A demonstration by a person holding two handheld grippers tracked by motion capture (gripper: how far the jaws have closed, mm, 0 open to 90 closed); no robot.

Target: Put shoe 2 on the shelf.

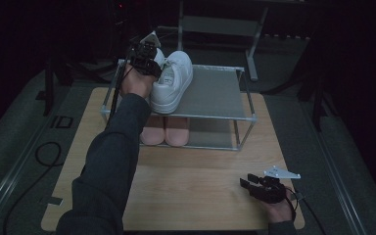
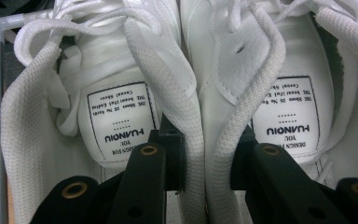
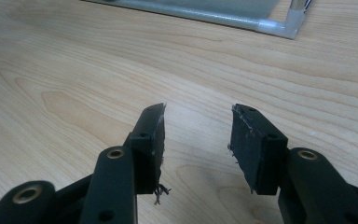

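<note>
White sneakers (image 1: 174, 81) sit side by side at the left of the rack's (image 1: 225, 93) top shelf, long axes running near to far, toes far. My left gripper (image 1: 144, 61) pinches their two touching inner collars together. My right gripper (image 1: 254, 188) rests spread over the wooden table (image 1: 196, 181)

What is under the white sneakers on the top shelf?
Under the white sneakers, on the metal rack's lower shelf, sit two pink shoes. Only their toes show; the grey top shelf and the person's sleeve cover the rest.
</note>
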